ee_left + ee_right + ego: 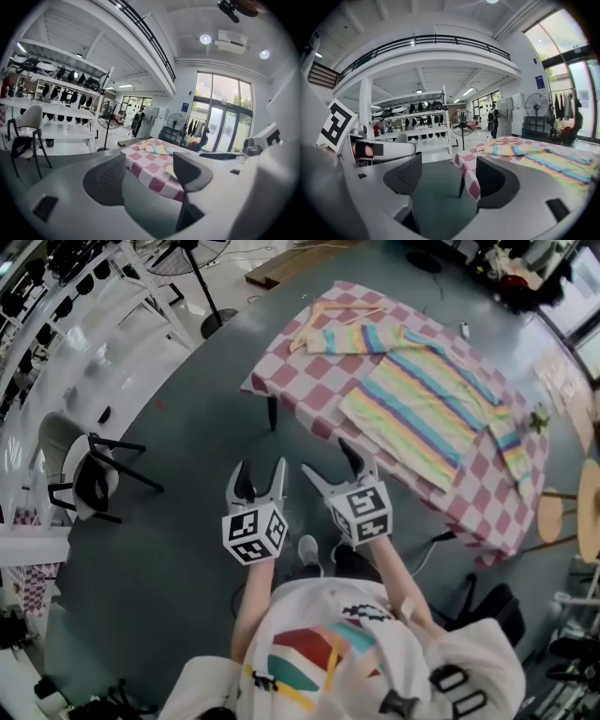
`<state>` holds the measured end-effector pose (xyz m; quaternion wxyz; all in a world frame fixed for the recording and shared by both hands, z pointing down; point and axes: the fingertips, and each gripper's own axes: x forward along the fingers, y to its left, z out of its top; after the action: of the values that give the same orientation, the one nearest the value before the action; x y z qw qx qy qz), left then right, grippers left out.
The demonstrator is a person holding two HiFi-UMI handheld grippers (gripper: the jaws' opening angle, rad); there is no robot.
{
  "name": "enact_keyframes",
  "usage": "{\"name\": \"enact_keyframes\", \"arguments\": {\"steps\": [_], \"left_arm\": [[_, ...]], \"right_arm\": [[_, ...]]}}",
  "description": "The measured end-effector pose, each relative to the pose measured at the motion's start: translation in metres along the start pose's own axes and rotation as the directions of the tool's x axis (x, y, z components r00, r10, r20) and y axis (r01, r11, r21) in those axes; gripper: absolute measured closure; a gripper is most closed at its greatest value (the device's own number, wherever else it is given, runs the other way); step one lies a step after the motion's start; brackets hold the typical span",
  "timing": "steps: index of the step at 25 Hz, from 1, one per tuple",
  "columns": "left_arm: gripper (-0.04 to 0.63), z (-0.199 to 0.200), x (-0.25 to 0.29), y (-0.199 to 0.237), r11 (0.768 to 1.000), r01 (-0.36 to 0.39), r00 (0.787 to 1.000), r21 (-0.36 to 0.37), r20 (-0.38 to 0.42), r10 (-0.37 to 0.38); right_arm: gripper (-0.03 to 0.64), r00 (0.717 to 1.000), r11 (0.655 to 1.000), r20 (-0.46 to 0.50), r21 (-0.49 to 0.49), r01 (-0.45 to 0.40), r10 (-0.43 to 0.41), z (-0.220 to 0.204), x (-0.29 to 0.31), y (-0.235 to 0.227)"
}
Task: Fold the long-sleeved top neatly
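Above grey floor [187, 427], short of the pink-checked tablecloth [309, 381], holding left gripper [262, 470] and right gripper [330, 460] side by side, ribbed jaws of both spread on nothing, probably readied for the approach, with the long-sleeved top [427, 409], soft and pastel-striped, lying flat and unfolded there, 2 sleeves out.

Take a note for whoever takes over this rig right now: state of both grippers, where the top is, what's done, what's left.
Left gripper: open, empty, held in front of the body, short of the table.
Right gripper: open, empty, beside the left one.
Top: spread flat on the checked table, both sleeves stretched out, neither gripper touching it.
Done: no fold made yet.
Left: probably step up to the table, fold the sleeves in, then fold the body.
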<state>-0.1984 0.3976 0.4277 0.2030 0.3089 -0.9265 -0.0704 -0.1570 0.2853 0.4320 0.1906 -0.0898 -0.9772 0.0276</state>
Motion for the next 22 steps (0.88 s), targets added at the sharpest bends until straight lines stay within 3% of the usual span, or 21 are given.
{"name": "enact_keyframes", "arguments": {"steps": [5, 8, 14, 22], "left_arm": [[0.299, -0.003, 0.049, -0.077, 0.991, 0.122, 0.992, 0.05, -0.039, -0.12], [0.299, -0.009, 0.081, -0.143, 0.966, 0.238, 0.97, 0.098, -0.079, -0.231], [0.299, -0.026, 0.123, -0.263, 0.883, 0.438, 0.898, 0.17, -0.13, -0.42], [0.299, -0.06, 0.134, -0.364, 0.761, 0.615, 0.786, 0.206, -0.233, -0.572]], "right_arm": [[0.282, 0.991, 0.99, 0.015, 0.043, 0.134, -0.135, -0.005, -0.037, -0.08], [0.281, 0.97, 0.966, 0.024, 0.108, 0.237, -0.24, -0.013, -0.072, -0.132], [0.282, 0.89, 0.879, 0.046, 0.186, 0.438, -0.453, -0.031, -0.146, -0.219], [0.282, 0.751, 0.712, -0.005, 0.315, 0.627, -0.66, -0.075, -0.242, -0.275]]}}
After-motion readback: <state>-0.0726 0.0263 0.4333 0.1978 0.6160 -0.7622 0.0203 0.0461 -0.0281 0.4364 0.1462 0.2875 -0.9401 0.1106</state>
